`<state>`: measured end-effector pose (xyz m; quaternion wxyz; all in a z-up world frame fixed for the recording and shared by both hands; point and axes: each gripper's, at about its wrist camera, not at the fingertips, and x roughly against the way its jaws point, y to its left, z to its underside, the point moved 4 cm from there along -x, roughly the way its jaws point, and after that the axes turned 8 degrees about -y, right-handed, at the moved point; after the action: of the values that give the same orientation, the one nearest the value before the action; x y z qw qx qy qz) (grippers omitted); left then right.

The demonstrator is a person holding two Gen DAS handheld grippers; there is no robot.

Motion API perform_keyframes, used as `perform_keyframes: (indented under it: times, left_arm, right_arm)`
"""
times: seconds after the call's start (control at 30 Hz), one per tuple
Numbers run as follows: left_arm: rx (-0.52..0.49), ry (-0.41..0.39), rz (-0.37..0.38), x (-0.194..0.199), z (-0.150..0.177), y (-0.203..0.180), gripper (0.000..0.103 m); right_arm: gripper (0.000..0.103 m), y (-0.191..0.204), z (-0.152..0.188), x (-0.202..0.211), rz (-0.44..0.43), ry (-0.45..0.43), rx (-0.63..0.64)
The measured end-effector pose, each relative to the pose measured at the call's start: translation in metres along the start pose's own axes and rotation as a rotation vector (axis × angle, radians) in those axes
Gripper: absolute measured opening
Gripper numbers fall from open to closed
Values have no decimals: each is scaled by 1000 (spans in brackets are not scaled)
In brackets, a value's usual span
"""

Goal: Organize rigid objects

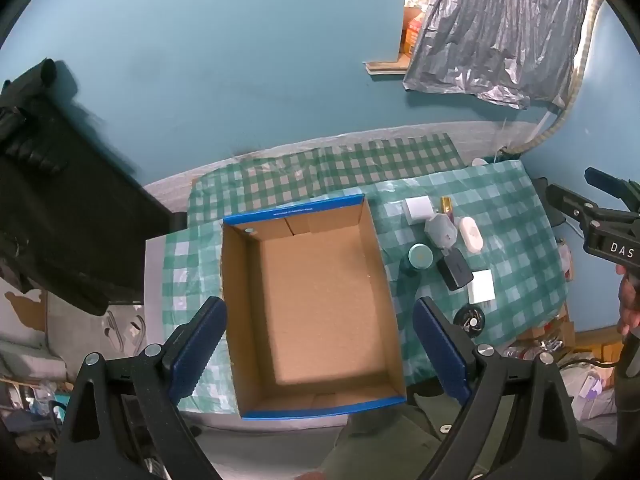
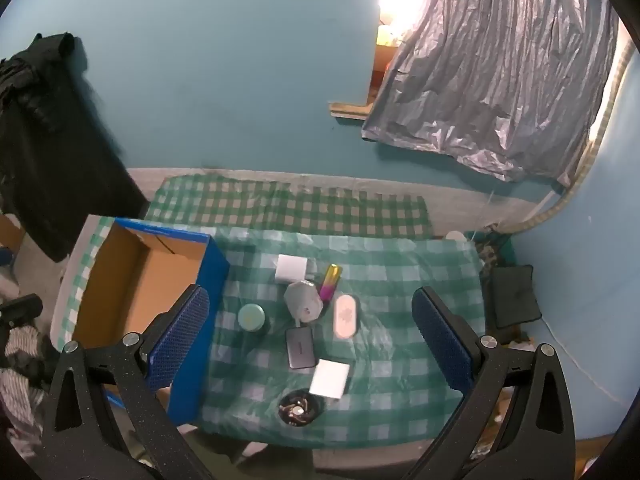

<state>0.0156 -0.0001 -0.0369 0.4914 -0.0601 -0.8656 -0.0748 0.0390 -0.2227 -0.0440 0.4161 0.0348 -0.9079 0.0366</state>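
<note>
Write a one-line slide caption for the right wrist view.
Open right gripper hovering over small items on the checked cloth, beside an empty cardboard box.

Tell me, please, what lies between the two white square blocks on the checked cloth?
In the right wrist view, a grey hexagonal case and a dark grey rectangular box lie between the far white block and the near white block.

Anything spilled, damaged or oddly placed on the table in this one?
Nothing stands out. The cardboard box sits upright and empty on the checked cloth, and the small items lie loosely clustered beside it, none visibly broken or spilled. Both tools are open, holding nothing.
</note>
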Motion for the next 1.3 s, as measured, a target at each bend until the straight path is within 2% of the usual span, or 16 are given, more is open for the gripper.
perform_keyframes:
  times: [1.3]
  left_arm:
    - [-14,11,3,-12,-7,0,95]
  right_arm:
    - [101,2,-8,-16,-8,18,-4]
